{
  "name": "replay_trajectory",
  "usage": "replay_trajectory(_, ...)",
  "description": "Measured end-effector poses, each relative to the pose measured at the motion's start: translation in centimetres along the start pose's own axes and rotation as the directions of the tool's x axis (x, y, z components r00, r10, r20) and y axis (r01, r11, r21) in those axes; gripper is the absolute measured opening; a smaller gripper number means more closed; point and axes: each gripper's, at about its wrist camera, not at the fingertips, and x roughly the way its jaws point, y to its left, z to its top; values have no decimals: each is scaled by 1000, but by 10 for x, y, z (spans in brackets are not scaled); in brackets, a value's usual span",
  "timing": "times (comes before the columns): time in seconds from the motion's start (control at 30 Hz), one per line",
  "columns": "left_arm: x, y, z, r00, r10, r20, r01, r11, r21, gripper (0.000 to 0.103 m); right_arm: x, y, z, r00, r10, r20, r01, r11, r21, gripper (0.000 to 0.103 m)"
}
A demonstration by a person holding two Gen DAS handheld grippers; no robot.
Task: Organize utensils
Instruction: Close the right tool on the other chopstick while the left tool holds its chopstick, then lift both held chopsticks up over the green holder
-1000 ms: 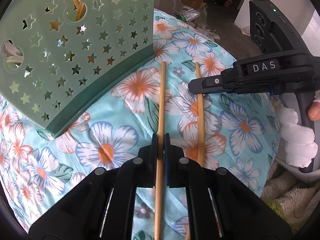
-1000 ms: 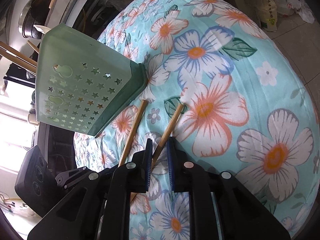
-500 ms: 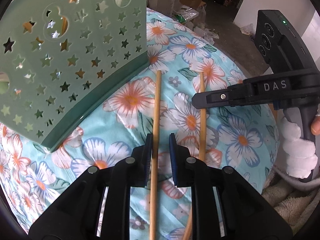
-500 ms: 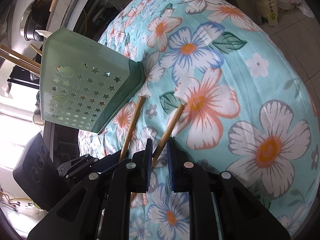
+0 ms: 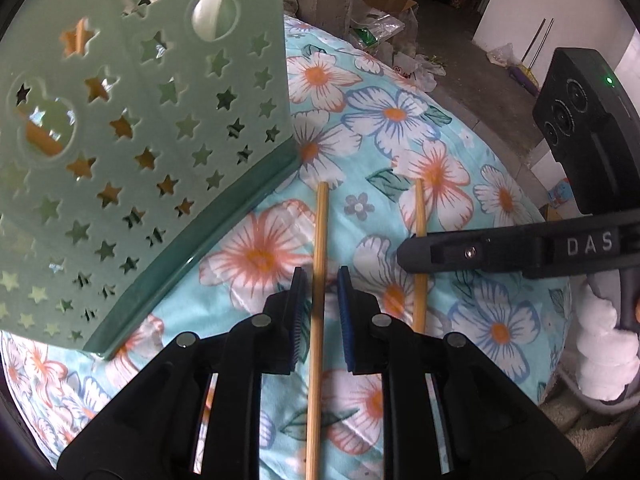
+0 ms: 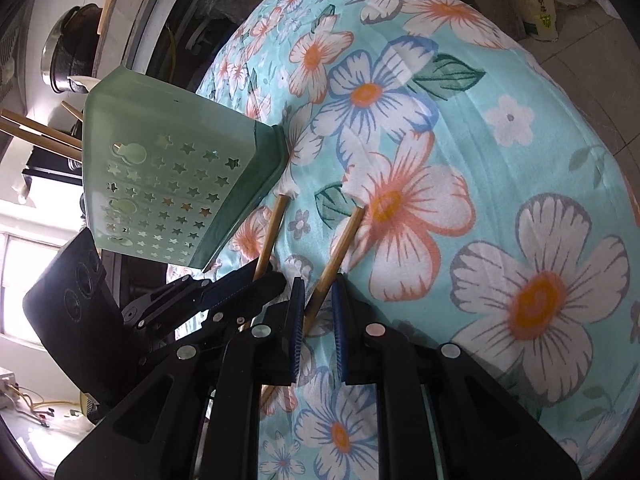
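Floral cloth (image 5: 400, 120), turquoise with white, orange and blue flowers, covers the bench and fills most of both views.

Green utensil holder (image 5: 132, 152), plastic, pierced with star cut-outs, stands on the cloth. More wooden sticks (image 6: 36, 134) poke out of its top in the right wrist view.

Two wooden chopsticks lie flat on the cloth, roughly parallel, their far ends just beside the holder's dark green base. The nearer chopstick (image 5: 318, 280) lies closest to the holder; the farther chopstick (image 5: 419, 248) lies one flower's width away from it, on the side away from the holder.

Left gripper (image 5: 320, 300): jaws have just been opening and now stand slightly spread astride the nearer chopstick, a gap visible on each side, the pads not pressing it.

Right gripper (image 6: 316, 300): jaws narrowly spread astride the farther chopstick; the stick passes between the blue pads, and whether either pad touches it I cannot tell.

White padding (image 5: 600, 344) wraps the right gripper's handle, well away from the holder.
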Motion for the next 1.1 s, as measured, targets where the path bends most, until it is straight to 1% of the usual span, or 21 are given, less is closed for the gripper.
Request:
replay_trajectory(0.2, 7, -5, 10, 1000, 8, -4, -8, 1000, 0, 14, 0, -3, 1, 1000, 14, -1, -14, 1000, 11, 13)
replay_trajectory(0.3, 7, -6, 9, 1000, 14, -2, -14, 1000, -4, 10, -1, -7, 1, 1000, 29, -1, -29, 999, 28, 12)
replay_trajectory(0.37, 6, -7, 9, 1000, 16, 0, -16, 1000, -5, 6, -1, -9, 1, 999, 38, -1, -38, 999, 39, 12)
replay_trajectory(0.5, 11, -12, 13, 999, 34, 6, -34, 999, 3, 5, -3, -15, 1, 999, 49, 1, -49, 998, 47, 12)
replay_trajectory(0.63, 6, -17, 8, 999, 46, 14, -46, 999, 5, 5, -5, -22, -1, 995, 96, 9, -97, 992, 76, 11)
replay_trajectory(0.73, 2, -21, 6, 999, 49, 22, -49, 999, 5, 5, -10, -23, -1, 995, 102, 21, -103, 992, 73, 11)
replay_trajectory(0.9, -12, -23, 5, 997, 50, 53, -50, 999, 4, 5, -24, -17, 1, 993, 103, 61, -106, 994, 40, 11)
replay_trajectory(1.03, -37, -28, 4, 993, 48, 111, -49, 999, 4, 5, -43, -6, -2, 989, 100, 111, -100, 995, -13, 10)
replay_trajectory(1.1, -54, -30, 4, 988, 49, 150, -49, 999, 1, 5, -51, 0, -3, 986, 103, 134, -99, 994, -36, 10)
